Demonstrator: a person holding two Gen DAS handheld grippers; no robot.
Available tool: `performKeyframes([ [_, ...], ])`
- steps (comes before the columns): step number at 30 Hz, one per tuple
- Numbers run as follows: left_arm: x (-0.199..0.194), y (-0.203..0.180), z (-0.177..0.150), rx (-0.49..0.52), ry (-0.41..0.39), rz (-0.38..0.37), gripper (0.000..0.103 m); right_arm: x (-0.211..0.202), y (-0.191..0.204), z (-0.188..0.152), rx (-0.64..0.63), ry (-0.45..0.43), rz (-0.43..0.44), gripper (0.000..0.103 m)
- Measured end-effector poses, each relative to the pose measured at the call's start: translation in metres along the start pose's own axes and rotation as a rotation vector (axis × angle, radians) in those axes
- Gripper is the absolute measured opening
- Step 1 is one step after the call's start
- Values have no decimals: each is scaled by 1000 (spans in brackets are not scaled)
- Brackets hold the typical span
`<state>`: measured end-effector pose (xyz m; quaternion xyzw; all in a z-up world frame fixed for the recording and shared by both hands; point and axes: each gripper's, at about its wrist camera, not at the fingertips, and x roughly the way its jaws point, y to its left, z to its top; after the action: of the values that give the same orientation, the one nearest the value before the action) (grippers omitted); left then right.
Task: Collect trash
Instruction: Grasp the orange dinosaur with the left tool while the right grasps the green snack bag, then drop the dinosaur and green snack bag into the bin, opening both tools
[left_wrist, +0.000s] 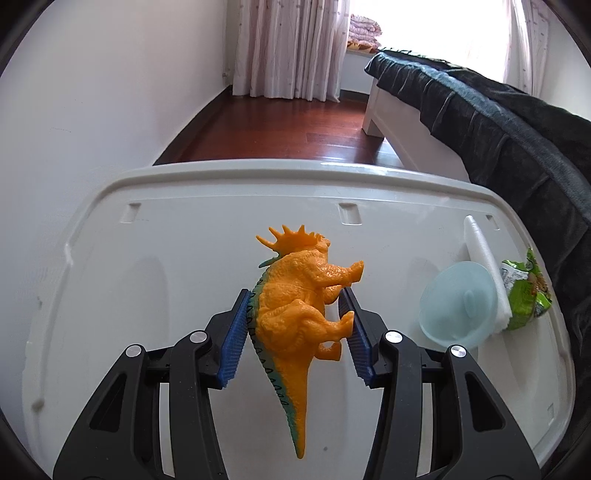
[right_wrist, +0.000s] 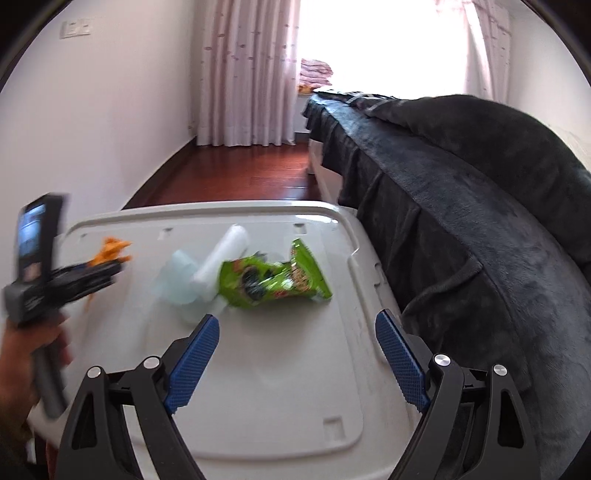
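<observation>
Trash lies at the right side of the white bin lid, while the left gripper pinches an orange toy dinosaur.

Green snack wrapper (right_wrist: 275, 282) sits crumpled on the white storage-bin lid (right_wrist: 280, 369), at about twelve o'clock from the right gripper (right_wrist: 297, 360), whose jaws stand spread with nothing between them. Touching the wrapper at its nine o'clock side lies a white foam strip (right_wrist: 221, 258), and a pale blue plastic cup (right_wrist: 177, 284) rests against that strip. In the left wrist view the left gripper (left_wrist: 295, 332) has its blue pads pressed on the orange toy dinosaur (left_wrist: 299, 295), head toward twelve o'clock, tail toward six, lifted over the lid. The cup, strip and wrapper there lie at three o'clock, well apart from the dinosaur. A dark blanket (right_wrist: 480, 206) covers the bed beside the lid.
</observation>
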<state>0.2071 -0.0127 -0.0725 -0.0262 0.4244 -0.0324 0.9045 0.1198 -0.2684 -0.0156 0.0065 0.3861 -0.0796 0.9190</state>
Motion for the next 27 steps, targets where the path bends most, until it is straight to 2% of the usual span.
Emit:
performKeyframes([
  [9, -20, 3, -13, 27, -46, -23, 48, 75, -4, 28, 328, 119, 20, 85],
  [17, -31, 6, -13, 37, -69, -54, 48, 117, 16, 34, 383, 176, -62, 85],
  [21, -35, 1, -15, 51, -74, -66, 48, 130, 18, 34, 325, 213, -66, 58],
  [24, -38, -1, -19, 61, -75, -69, 48, 122, 17, 32, 279, 194, -53, 50],
  [27, -44, -3, -25, 57, -74, -73, 48, 105, 15, 25, 232, 159, -41, 48],
])
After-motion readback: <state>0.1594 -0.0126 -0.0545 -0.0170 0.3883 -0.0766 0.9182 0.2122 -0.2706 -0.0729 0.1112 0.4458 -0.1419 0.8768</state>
